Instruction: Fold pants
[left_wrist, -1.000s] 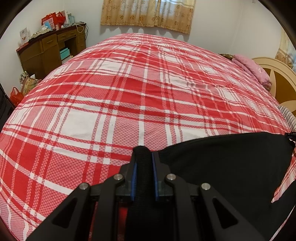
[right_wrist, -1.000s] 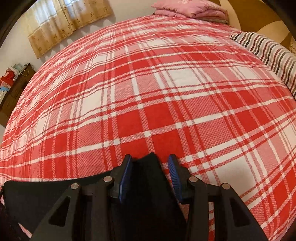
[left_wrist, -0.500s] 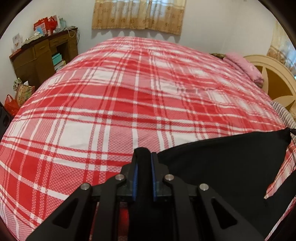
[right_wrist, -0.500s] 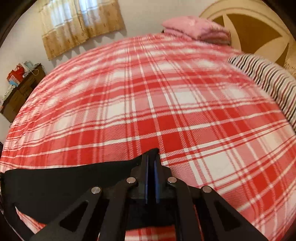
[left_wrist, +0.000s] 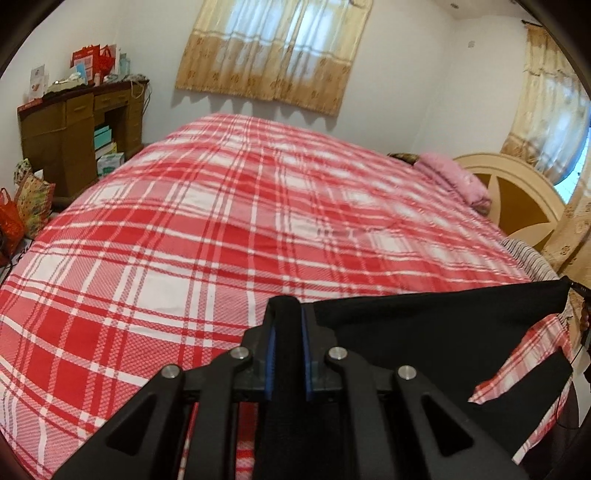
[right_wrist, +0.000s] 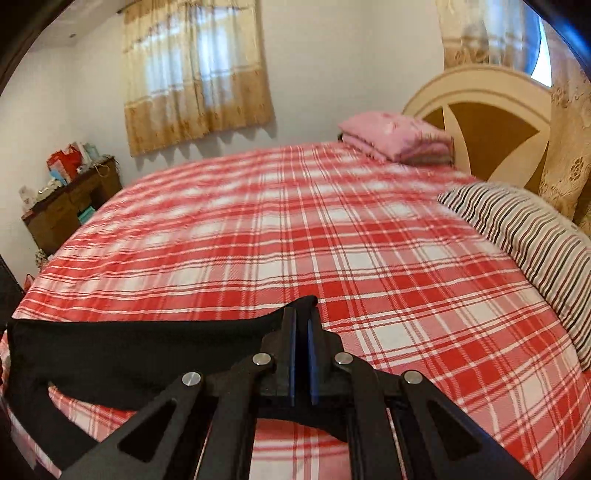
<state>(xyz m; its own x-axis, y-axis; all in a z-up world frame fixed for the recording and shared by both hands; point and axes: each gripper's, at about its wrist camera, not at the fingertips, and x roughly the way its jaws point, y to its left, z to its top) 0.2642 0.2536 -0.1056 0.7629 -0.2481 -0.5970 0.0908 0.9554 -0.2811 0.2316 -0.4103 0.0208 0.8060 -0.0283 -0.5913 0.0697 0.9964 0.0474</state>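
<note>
Left hand-held gripper (left_wrist: 286, 321): clenched on a thick fold of the black pants (left_wrist: 436, 325); cloth fills the gap between the blue pads.
Right hand-held gripper (right_wrist: 303, 325): jaws have just been closing; pads now pinch a thin edge of the pants (right_wrist: 140, 343), with the corner of cloth poking out past the tips.
Pants position: lifted above the near edge of the bed (left_wrist: 221, 229), stretched between both grippers; top hem taut and nearly straight, lower cloth hanging slack below it.
Pants material: matte black, soft, smooth; stitched hem visible at the left gripper.
Bed surface: red-and-white plaid sheet (right_wrist: 332, 240), woven check texture, flat with slight ripples; broad open span beyond the pants.
Bed far edge: meets the white wall below a tan patterned curtain (left_wrist: 273, 55).
Bed head end: arched cream and brown headboard (right_wrist: 491, 122); a folded pink blanket (right_wrist: 399, 142) lies on the bed just before it.
Bed head-end near side: striped pillow (right_wrist: 524, 236), black and white bands, plump, lying along the edge.
Bed foot side: brown wooden counter (left_wrist: 74, 133) with drawers, well apart from the pants, carrying boxes and red bags; more bags stand on the floor beside the bed.
</note>
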